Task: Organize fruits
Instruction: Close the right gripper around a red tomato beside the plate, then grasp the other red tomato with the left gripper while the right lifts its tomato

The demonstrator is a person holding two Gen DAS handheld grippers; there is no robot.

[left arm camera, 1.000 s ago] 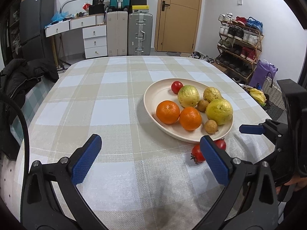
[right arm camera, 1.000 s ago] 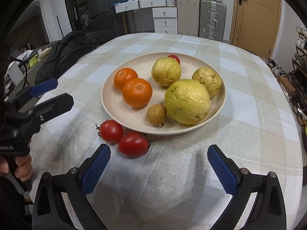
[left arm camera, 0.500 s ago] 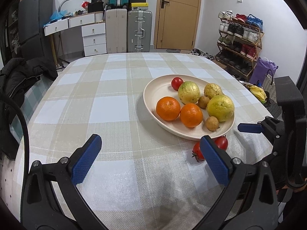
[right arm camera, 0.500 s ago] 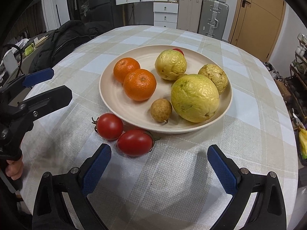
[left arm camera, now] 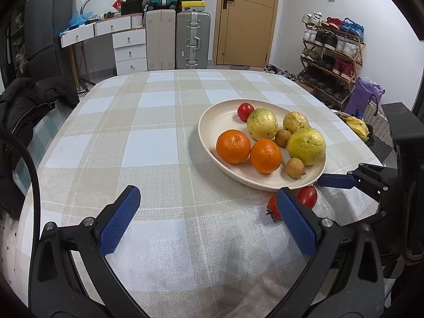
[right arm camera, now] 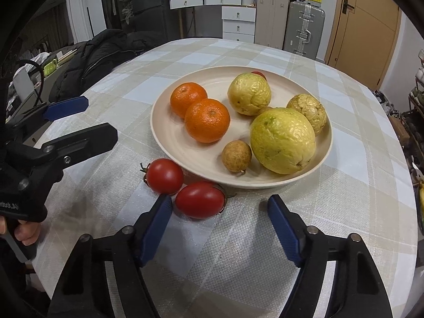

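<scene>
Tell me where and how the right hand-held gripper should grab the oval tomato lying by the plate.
Grip the oval tomato across its narrow middle, coming from the near side where the right hand-held gripper sits open. Its long axis lies sideways; the round tomato and plate crowd its far side.

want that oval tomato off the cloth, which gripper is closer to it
Right. The right gripper is open just short of the oval tomato; the left gripper hangs open off to its side.

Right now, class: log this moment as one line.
right claw: open, nearing oval tomato | left claw: open, idle | round tomato: off plate
</scene>
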